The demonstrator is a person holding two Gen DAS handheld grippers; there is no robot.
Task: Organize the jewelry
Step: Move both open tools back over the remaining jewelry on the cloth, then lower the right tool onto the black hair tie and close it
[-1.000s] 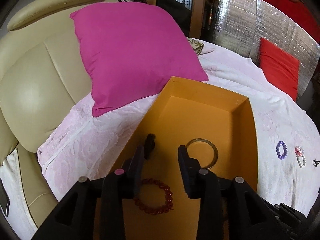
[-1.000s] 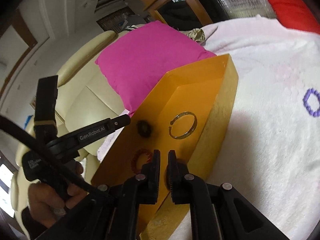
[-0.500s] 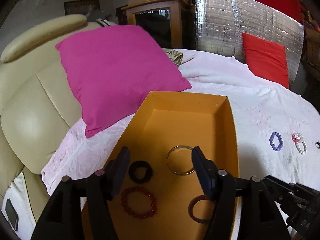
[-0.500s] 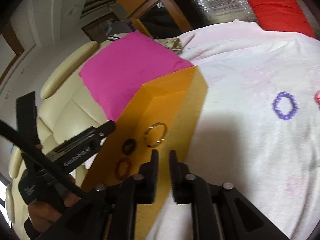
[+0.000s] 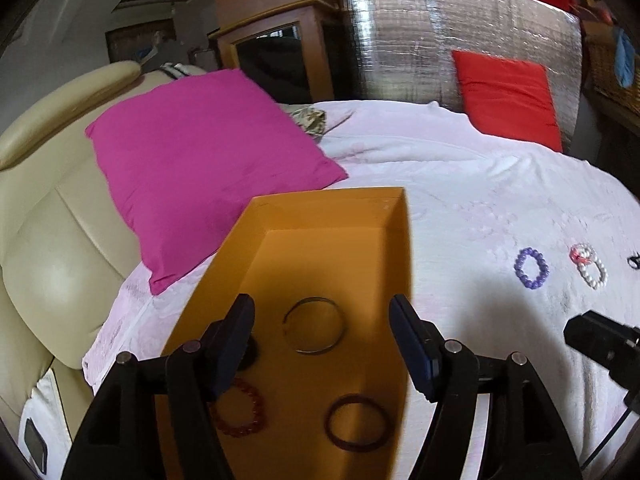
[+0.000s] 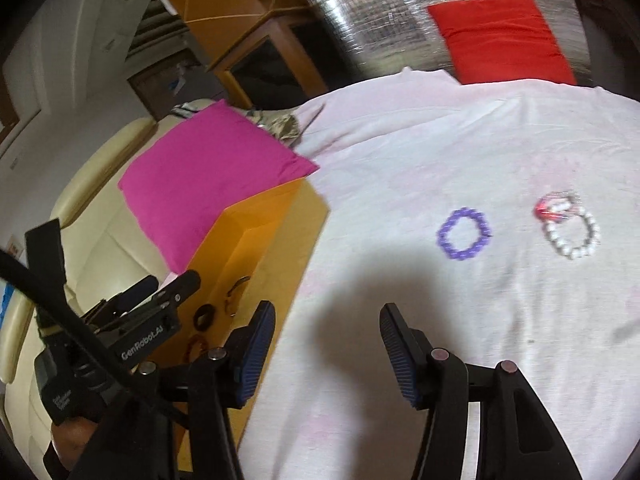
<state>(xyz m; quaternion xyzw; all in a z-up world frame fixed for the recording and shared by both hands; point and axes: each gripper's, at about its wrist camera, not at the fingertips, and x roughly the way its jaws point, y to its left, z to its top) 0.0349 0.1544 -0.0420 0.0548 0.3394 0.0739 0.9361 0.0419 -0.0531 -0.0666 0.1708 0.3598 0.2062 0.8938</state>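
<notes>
An orange box [image 5: 332, 208] lies on the white bedspread [image 5: 460, 184]. In it are a metal bangle [image 5: 314, 330], a red bead bracelet [image 5: 240, 410], a dark red band [image 5: 356, 422] and a black ring partly hidden by my left finger. My left gripper [image 5: 322, 336] is open and empty above the box. My right gripper [image 6: 326, 346] is open and empty above the bedspread, right of the box [image 6: 256, 248]. A purple bead bracelet [image 6: 464, 234] and a white pearl bracelet [image 6: 572, 232] with a red charm lie ahead of it.
A magenta pillow [image 5: 200, 160] leans against the cream headboard [image 5: 44, 232] left of the box. A red cushion [image 5: 508, 96] stands at the far side against a silver panel. A small dark item [image 5: 634, 260] lies at the right edge of the bedspread.
Both grippers have opened wide. The left one has let go of the black ring and risen. The right one has swung right, from over the box to over the bedspread.
</notes>
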